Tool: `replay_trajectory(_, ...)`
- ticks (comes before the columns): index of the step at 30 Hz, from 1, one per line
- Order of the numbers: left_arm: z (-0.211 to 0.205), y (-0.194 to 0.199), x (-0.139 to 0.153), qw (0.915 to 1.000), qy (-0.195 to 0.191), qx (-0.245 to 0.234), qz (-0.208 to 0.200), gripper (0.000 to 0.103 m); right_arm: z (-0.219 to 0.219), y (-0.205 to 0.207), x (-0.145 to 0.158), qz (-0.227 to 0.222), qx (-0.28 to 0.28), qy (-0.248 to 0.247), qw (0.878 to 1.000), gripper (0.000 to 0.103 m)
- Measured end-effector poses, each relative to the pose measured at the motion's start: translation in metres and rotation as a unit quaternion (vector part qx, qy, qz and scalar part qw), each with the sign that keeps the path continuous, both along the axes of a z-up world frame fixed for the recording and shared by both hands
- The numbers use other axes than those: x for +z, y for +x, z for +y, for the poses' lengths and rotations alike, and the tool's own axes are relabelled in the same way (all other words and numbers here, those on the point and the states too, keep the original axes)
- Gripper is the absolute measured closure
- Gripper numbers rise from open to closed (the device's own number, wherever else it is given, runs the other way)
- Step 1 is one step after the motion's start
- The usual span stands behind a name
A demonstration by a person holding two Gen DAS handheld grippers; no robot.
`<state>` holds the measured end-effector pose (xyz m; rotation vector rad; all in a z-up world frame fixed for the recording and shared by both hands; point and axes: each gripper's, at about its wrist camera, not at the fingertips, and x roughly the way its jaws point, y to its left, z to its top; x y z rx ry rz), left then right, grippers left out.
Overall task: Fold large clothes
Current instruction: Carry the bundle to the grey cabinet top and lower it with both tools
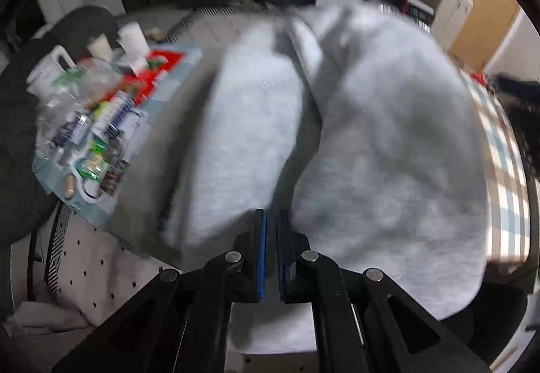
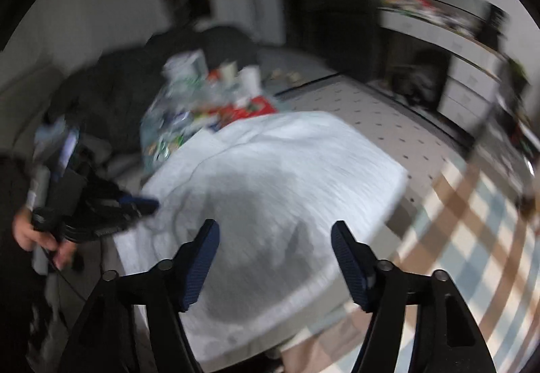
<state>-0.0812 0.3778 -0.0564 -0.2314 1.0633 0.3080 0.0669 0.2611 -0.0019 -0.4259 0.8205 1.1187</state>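
Left wrist view: a large pale grey garment (image 1: 354, 136), soft and fleecy, is seen spread over a table and blurred by motion. A long sleeve-like fold (image 1: 243, 136) is laid along its left part, with a dark crease between the fold and the main body. The left gripper (image 1: 271, 221) is seen with its blue pads brought nearly together, and the cloth runs right up to their tips; whether cloth is pinched between them cannot be told. To the left, a clutter of bottles and packets (image 1: 98, 123) is crowded onto the table's edge, close beside the fold. To the right, a checked cloth (image 1: 506, 170) is left bare past the garment's rounded edge.

Right wrist view: the same garment (image 2: 270, 187) is seen from the other side, mounded, with a grey shadow across its middle. The right gripper (image 2: 275, 231) is held above it, its jaws parted wide and nothing between them. The garment's far corner (image 2: 401, 177) hangs out past the table, with patterned floor (image 2: 388, 123) beyond. At the left, the other gripper (image 2: 141, 204) is held by a hand (image 2: 37, 234), its tips at the garment's near edge.
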Motion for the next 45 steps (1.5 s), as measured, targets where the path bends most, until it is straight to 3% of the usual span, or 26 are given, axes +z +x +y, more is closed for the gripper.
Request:
replay_trajectory(2, -0.005, -0.018, 0.022, 0.9992, -0.008, -0.002, -0.040, 0.102, 0.033, 0.016, -0.022, 0.019, 0.029, -0.056, 0.998, 0.057)
replay_trajectory(4, -0.013, -0.036, 0.035, 0.9952, -0.043, -0.031, -0.082, 0.102, 0.059, 0.025, -0.046, 0.028, 0.037, -0.106, 0.993, 0.056)
replay_trajectory(6, -0.029, -0.039, 0.030, 0.9941, -0.043, -0.064, -0.077, 0.100, 0.068, 0.024, -0.061, 0.025, 0.035, -0.137, 0.990, 0.056)
replay_trajectory(8, -0.036, -0.030, 0.007, 0.9949, -0.032, -0.084, -0.047, 0.100, 0.077, 0.025, -0.074, 0.023, 0.036, -0.161, 0.986, 0.056)
replay_trajectory(10, -0.035, -0.018, -0.020, 0.9958, -0.031, -0.084, -0.018, 0.100, 0.084, 0.029, -0.078, 0.024, 0.039, -0.165, 0.985, 0.056)
replay_trajectory(13, -0.013, -0.003, -0.050, 0.9940, -0.086, -0.065, -0.015, 0.100, 0.089, 0.033, -0.076, 0.035, 0.043, -0.166, 0.985, 0.055)
replay_trajectory(20, 0.024, 0.003, -0.067, 0.9859, -0.163, -0.024, -0.029, 0.101, 0.093, 0.033, -0.073, 0.050, 0.034, -0.126, 0.990, 0.052)
replay_trajectory(23, 0.013, -0.005, -0.045, 0.9913, -0.126, -0.028, -0.027, 0.101, 0.077, 0.037, -0.048, 0.059, 0.041, -0.092, 0.993, 0.056)
replay_trajectory(26, -0.013, -0.014, -0.010, 0.9941, -0.066, -0.053, -0.068, 0.099, 0.056, 0.053, -0.011, 0.063, 0.018, -0.018, 0.998, 0.053)
replay_trajectory(29, -0.026, -0.005, -0.009, 0.9948, -0.037, -0.066, -0.069, 0.088, 0.066, 0.068, -0.005, 0.089, 0.016, -0.015, 0.996, 0.053)
replay_trajectory(33, -0.021, 0.000, -0.032, 0.9956, -0.062, -0.052, -0.048, 0.087, 0.110, 0.067, -0.045, 0.078, 0.037, -0.121, 0.989, 0.058)
replay_trajectory(35, -0.012, 0.000, -0.033, 0.9954, -0.067, -0.042, -0.055, 0.086, 0.128, 0.063, -0.066, 0.071, 0.047, -0.159, 0.984, 0.068)
replay_trajectory(38, 0.003, 0.000, -0.038, 0.9946, -0.079, -0.033, -0.060, 0.086, 0.143, 0.067, -0.076, 0.092, 0.041, -0.176, 0.979, 0.069)
replay_trajectory(41, 0.006, 0.005, -0.046, 0.9905, -0.118, -0.027, -0.064, 0.086, 0.148, 0.067, -0.081, 0.083, 0.044, -0.189, 0.978, 0.069)
replay_trajectory(45, -0.006, 0.001, -0.038, 0.9903, -0.116, -0.031, -0.070, 0.086, 0.139, 0.064, -0.075, 0.074, 0.029, -0.167, 0.983, 0.069)
